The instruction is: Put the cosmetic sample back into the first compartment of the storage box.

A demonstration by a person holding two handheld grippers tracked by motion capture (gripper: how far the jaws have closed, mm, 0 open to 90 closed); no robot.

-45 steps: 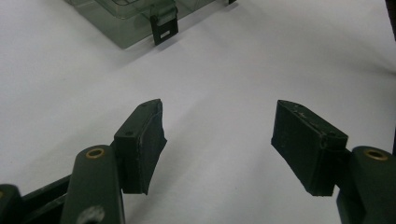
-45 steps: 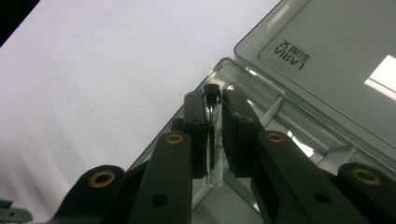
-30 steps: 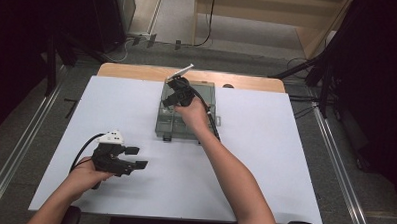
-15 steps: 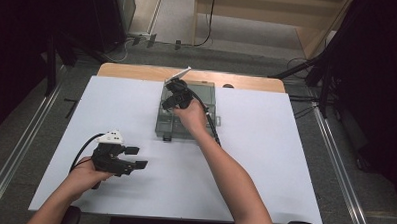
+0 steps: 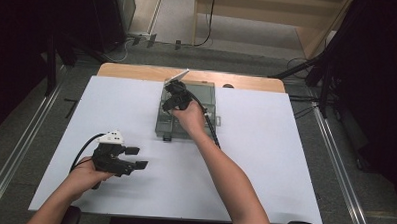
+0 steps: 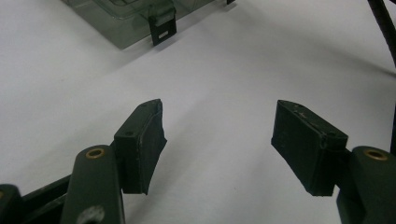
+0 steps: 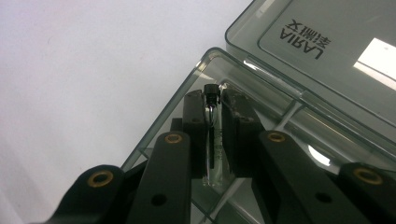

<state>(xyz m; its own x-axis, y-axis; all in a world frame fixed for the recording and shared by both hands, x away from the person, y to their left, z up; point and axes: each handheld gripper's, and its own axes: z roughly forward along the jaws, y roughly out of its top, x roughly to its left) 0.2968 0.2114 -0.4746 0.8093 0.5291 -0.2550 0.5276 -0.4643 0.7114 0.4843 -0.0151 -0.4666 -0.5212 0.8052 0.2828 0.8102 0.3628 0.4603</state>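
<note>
A smoky clear plastic compartment box [image 5: 207, 100] lies at the table's far middle, its lid [image 7: 327, 51] open and printed with letters. My right gripper [image 5: 171, 104] reaches into the box's left side. Its jaws [image 7: 212, 100] are shut on a small clear tube with a black cap [image 7: 212, 140], held over a corner compartment. My left gripper [image 5: 134, 158] hovers low over the white table cover [image 5: 265, 159] at the near left. It [image 6: 217, 140] is open, with nothing between its fingers. The box's front corner and black latch [image 6: 161, 29] lie ahead of it.
The right gripper's cable [image 5: 212, 125] trails back across the box's front edge along the forearm. The wooden table edge [image 5: 247, 81] shows behind the box. Grey floor with metal rails [image 5: 335, 147] flanks the table on both sides.
</note>
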